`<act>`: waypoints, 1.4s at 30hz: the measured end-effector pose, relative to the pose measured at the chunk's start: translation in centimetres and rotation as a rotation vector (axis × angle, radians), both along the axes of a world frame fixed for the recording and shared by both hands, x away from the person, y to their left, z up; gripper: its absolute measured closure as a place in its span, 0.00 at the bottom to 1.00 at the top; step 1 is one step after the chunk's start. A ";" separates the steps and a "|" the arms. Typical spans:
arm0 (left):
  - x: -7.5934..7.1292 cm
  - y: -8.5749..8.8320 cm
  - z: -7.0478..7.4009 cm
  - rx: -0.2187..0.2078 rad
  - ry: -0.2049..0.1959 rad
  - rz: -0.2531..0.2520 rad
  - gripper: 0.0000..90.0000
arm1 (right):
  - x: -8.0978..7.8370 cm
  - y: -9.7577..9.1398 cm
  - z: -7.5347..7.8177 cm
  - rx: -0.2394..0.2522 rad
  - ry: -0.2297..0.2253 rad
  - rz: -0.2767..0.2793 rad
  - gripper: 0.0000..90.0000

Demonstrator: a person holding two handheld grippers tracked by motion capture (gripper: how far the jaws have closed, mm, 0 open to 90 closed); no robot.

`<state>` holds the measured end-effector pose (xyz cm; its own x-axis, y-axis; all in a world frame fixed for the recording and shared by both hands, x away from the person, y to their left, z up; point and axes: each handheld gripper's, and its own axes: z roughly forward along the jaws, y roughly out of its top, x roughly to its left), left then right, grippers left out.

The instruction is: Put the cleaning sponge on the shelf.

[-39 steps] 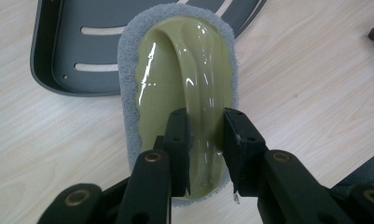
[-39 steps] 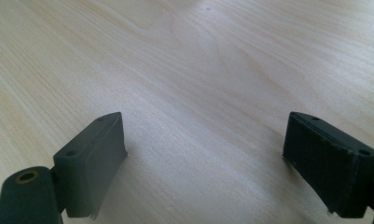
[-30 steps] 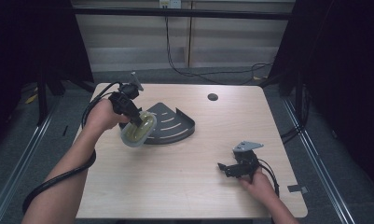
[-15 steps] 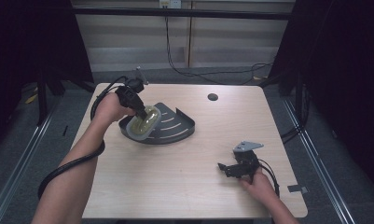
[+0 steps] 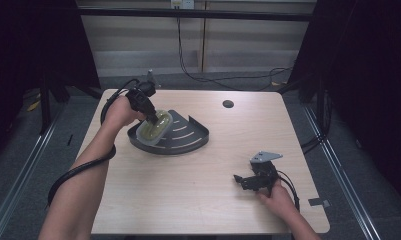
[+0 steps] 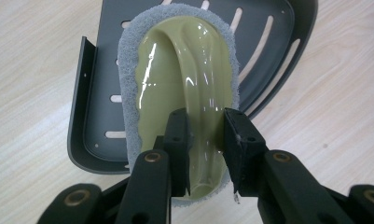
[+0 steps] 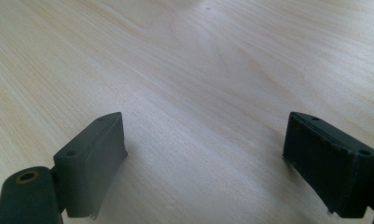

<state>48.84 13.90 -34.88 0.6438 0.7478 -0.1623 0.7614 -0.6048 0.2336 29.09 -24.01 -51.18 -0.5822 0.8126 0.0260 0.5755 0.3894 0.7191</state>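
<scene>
A scrub pad with an olive-green plastic handle and grey scouring base (image 5: 154, 127) (image 6: 184, 79) lies over the left part of a dark grey slotted corner tray (image 5: 183, 137) (image 6: 273, 32). My left gripper (image 5: 150, 119) (image 6: 205, 135) is shut on the raised ridge of the handle, jaws on either side of it. Near the table's front right, my right gripper (image 5: 244, 180) (image 7: 205, 158) stands open just above bare wood with nothing between its fingers.
The light wooden table (image 5: 198, 200) has a round cable hole (image 5: 228, 104) at the back right. A black cable trails from each gripper. Dark floor and metal rails lie beyond the table's edges.
My left gripper has carried the scrub pad from the tray's left edge to over the tray and lowered it there. The right gripper has stayed put.
</scene>
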 end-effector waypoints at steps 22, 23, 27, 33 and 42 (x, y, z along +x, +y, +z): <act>2.6 0.6 -3.5 0.001 0.009 -0.015 0.80 | 0.0 0.0 0.0 0.001 0.000 -0.001 0.14; 2.7 0.7 -3.6 -0.003 0.016 -0.010 0.80 | 0.0 0.0 0.0 0.001 0.000 -0.001 0.14; 3.0 1.0 -4.3 -0.010 0.010 0.002 0.80 | -0.1 0.0 0.0 0.000 0.005 -0.006 0.14; 3.2 1.4 -5.2 0.013 0.014 0.004 0.80 | -0.1 0.0 0.0 0.000 0.005 -0.006 0.14; 3.4 2.3 -6.1 0.029 0.007 0.008 0.79 | -0.1 0.0 0.0 0.001 0.005 -0.006 0.14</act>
<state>52.28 16.19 -40.98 0.6367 0.7574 -0.1450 0.7678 -0.6050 0.2110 29.00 -24.02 -51.16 -0.5771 0.8161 0.0293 0.5814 0.3854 0.7166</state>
